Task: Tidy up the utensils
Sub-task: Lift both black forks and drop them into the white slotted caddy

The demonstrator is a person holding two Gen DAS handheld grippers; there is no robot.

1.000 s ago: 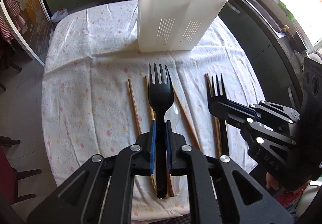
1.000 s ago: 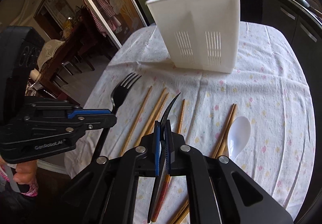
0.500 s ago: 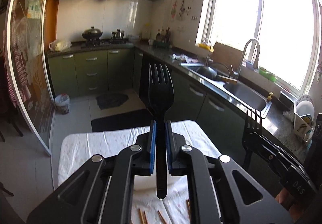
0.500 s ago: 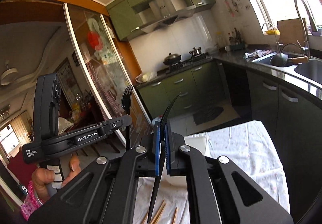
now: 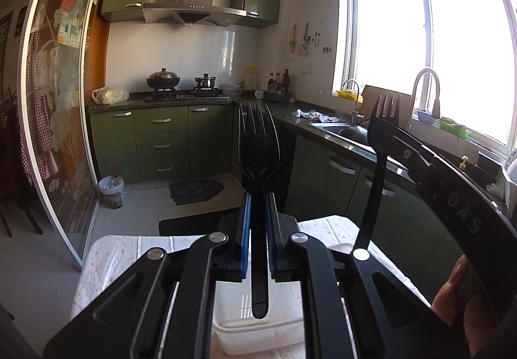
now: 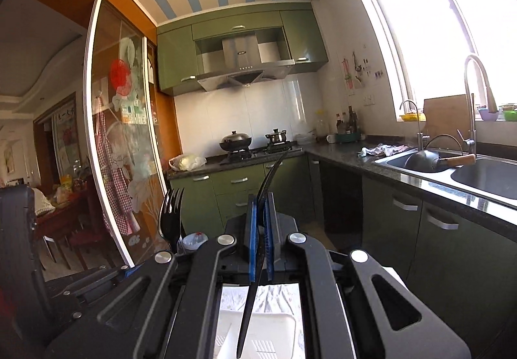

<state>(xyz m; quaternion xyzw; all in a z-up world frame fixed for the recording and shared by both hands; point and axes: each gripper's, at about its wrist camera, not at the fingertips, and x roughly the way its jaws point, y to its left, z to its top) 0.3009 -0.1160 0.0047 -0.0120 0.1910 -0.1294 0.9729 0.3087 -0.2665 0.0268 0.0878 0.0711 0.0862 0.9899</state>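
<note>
We carry two forks: left gripper [image 5: 257, 238] clamps one fork [image 5: 258, 146], right gripper [image 6: 261, 239] another [image 6: 258, 262]. Next, lower handles into the caddy [image 5: 284, 336], seemingly just below.

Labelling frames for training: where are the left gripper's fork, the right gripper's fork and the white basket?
left gripper's fork [image 5: 258, 152], left wrist view, head below the tines
right gripper's fork [image 6: 248, 307], right wrist view, handle
white basket [image 5: 258, 330], left wrist view, near rim
</note>
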